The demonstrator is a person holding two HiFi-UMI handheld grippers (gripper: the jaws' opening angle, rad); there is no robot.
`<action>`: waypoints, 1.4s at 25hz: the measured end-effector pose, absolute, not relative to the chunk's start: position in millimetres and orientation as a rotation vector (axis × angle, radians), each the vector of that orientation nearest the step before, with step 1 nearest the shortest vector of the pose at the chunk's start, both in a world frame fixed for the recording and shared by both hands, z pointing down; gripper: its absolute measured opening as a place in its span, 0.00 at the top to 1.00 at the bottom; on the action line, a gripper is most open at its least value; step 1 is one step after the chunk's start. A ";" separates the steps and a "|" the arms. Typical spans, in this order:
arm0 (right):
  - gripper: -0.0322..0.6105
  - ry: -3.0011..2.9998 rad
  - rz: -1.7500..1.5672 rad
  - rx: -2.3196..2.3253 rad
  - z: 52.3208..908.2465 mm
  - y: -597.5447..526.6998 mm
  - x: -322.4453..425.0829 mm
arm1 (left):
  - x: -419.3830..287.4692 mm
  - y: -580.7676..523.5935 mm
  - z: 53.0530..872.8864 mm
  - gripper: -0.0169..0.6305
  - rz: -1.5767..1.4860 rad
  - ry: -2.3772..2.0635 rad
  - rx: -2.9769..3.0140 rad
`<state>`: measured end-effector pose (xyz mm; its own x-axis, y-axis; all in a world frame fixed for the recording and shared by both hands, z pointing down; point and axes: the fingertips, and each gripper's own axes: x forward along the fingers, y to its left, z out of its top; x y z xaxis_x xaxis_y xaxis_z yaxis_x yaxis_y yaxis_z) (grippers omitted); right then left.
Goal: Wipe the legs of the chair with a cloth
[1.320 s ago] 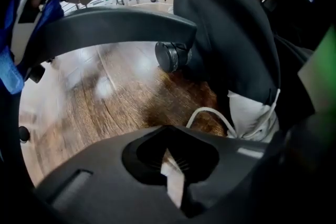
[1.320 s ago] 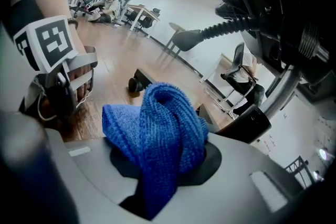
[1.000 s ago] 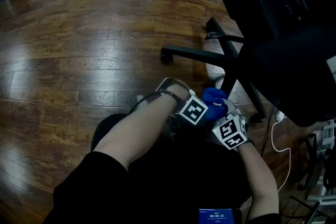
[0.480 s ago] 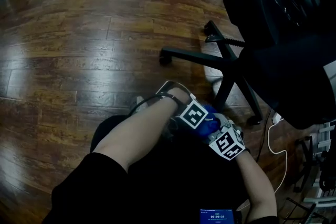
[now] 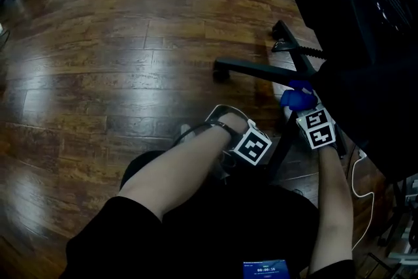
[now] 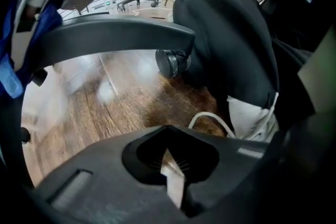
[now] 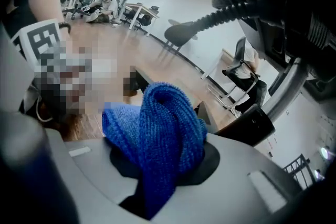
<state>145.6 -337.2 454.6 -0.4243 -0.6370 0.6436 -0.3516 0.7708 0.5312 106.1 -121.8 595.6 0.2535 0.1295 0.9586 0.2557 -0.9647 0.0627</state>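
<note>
Gripping a bunched blue knitted cloth (image 7: 157,128) between its jaws, the right claw (image 5: 302,106) has swung away from the person's lap and up to the base of the black office chair. A moment ago both claws sat close together over the knees with the cloth between them; now they are well apart. The cloth has gone with the right one alone.

In the head view the cloth lies at the inner end of the long black plastic chair leg (image 5: 255,70), close to the central hub (image 5: 307,78), with that leg's caster (image 5: 221,72) far out to the left on the brown wooden floor (image 5: 98,62). Whether the cloth already presses on the leg or hangs just above it cannot be told from these views.

The left claw (image 6: 173,173) is clenched on nothing — its jaws meet, and it stays low beside the knee, pointing down at the floor.

By my reading, the handover is finished and the reach to the chair is made, so wiping is about to begin or has only just begun. The likely stroke runs outward along that leg toward the caster, and the other legs — mostly hidden under the seat — are still to do.
</note>
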 end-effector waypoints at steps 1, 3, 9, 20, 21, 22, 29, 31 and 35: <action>0.81 -2.048 -0.400 0.748 453.1 -341.1 145.3 | 105.5 -123.1 596.1 0.97 -1.820 -0.361 -2.403; 0.81 -2.047 -0.414 0.768 452.6 -342.8 144.2 | 107.0 -128.3 596.9 0.97 -1.798 -0.331 -2.407; 0.82 -1.804 -0.560 0.584 482.3 -285.8 137.5 | 117.2 -144.8 586.6 0.97 -1.692 -0.232 -2.437; 0.81 -1.713 -0.523 0.373 523.6 -170.5 138.6 | 107.3 -152.1 574.7 0.97 -1.702 -0.133 -2.382; 0.81 -1.723 -0.513 0.380 522.3 -172.4 138.1 | 106.3 -155.8 570.4 0.97 -1.685 -0.100 -2.393; 0.81 -1.737 -0.504 0.388 521.5 -173.7 137.6 | 104.5 -160.7 565.6 0.96 -1.667 -0.058 -2.408; 0.81 -1.791 -0.464 0.431 519.8 -174.9 142.5 | 58.7 -233.5 529.1 0.76 -1.554 0.386 -2.505; 0.81 -1.791 -0.473 0.433 519.8 -175.0 141.5 | 29.5 -265.9 516.5 0.75 -1.553 0.526 -2.450; 0.81 -1.801 -0.480 0.418 518.7 -172.3 141.6 | 2.1 -318.5 491.0 0.75 -1.471 0.735 -2.381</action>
